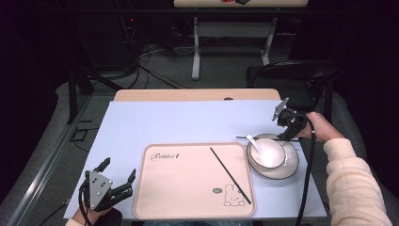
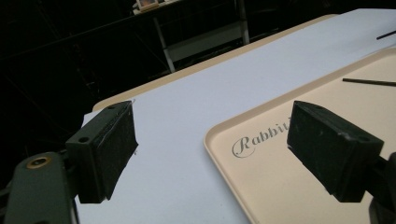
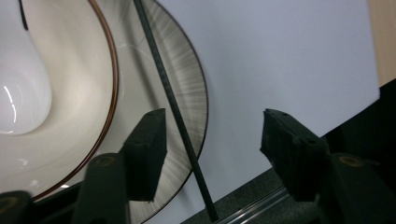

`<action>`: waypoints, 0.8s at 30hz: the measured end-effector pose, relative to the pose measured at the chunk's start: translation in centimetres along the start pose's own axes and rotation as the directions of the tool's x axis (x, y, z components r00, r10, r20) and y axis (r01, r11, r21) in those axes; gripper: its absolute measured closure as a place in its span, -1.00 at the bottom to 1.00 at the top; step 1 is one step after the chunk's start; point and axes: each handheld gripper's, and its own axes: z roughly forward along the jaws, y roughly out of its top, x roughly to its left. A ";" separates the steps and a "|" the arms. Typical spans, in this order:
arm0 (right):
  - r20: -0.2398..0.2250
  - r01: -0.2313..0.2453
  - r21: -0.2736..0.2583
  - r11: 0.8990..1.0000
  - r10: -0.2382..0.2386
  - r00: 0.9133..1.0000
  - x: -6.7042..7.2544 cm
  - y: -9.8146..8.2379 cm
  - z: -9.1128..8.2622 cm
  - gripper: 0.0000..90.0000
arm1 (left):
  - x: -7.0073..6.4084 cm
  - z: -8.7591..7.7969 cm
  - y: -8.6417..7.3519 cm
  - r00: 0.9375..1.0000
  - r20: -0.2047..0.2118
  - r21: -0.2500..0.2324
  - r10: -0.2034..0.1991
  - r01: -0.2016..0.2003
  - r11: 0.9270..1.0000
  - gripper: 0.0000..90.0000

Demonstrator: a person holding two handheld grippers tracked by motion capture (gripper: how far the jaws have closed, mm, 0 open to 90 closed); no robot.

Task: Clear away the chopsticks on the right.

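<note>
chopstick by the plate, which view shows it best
The right gripper view: the chopstick runs close up across the plate rim, between the right gripper pads, untouched by either. In the high view it is a thin dark line behind the plate. The left gripper view catches just one tip.

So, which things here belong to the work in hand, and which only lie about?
In the job:
thin black chopstick across the grey ribbed plate
right gripper, open around it

Lying about:
white ceramic spoon
cream bowl
beige rabbit tray
second chopstick
</note>
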 end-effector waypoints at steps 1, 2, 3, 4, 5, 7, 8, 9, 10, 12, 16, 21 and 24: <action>-0.008 0.003 0.004 1.000 -0.003 1.000 0.2 0.0 0.3 0.05 | 0.0 0.0 0.0 1.000 0.001 0.003 0.002 -0.002 1.000 -0.66; -0.025 0.014 0.023 1.000 -0.014 1.000 0.2 0.1 0.4 0.11 | 0.0 0.0 0.0 1.000 0.000 0.003 0.002 -0.002 1.000 -0.66; -0.036 0.022 0.028 0.999 -0.021 0.999 0.2 0.1 0.7 0.17 | 0.0 0.0 0.0 1.000 0.000 0.003 0.002 -0.002 1.000 -0.66; -0.035 0.028 0.035 0.999 -0.027 0.999 0.2 0.1 1.0 0.21 | 0.0 0.0 0.0 1.000 0.000 0.002 0.003 -0.003 1.000 -0.66; -0.047 0.036 0.045 0.998 -0.034 0.998 0.3 0.1 1.3 0.26 | 0.0 0.0 0.0 1.000 -0.001 0.002 0.002 -0.002 1.000 -0.66; -0.058 0.047 0.070 0.996 -0.043 0.997 0.4 0.1 1.8 0.35 | 0.0 0.0 0.0 1.000 0.000 0.004 0.003 -0.003 1.000 -0.66; -0.072 0.048 0.072 0.996 -0.043 0.996 0.4 0.0 2.1 0.37 | 0.0 0.0 0.0 1.000 0.000 0.004 0.001 -0.001 1.000 -0.66; -0.072 0.048 0.072 0.996 -0.043 0.996 0.4 0.0 2.1 0.37 | 0.0 0.0 0.0 1.000 0.000 0.004 0.001 -0.001 1.000 -0.66; -0.078 0.060 0.087 0.994 -0.054 0.996 0.3 0.0 2.7 0.40 | 0.0 0.0 0.0 1.000 0.000 0.004 0.001 -0.001 1.000 -0.66; -0.085 0.057 0.106 0.993 -0.048 0.995 0.5 0.0 3.0 0.41 | 0.0 0.0 0.0 1.000 0.000 0.004 -0.001 0.001 1.000 -0.66; -0.094 0.064 0.117 0.991 -0.053 0.994 0.6 -0.1 3.6 0.58 | 0.0 0.0 0.0 1.000 -0.001 0.004 -0.001 0.001 1.000 -0.66; -0.103 0.081 0.107 0.991 -0.070 0.992 0.9 -0.2 3.7 0.79 | 0.0 0.0 0.0 1.000 0.000 0.004 -0.002 0.002 1.000 -0.66; -0.106 0.082 0.104 0.991 -0.071 0.992 1.1 -0.3 3.8 0.87 | 0.0 0.0 0.0 1.000 0.000 0.003 -0.002 0.002 1.000 -0.66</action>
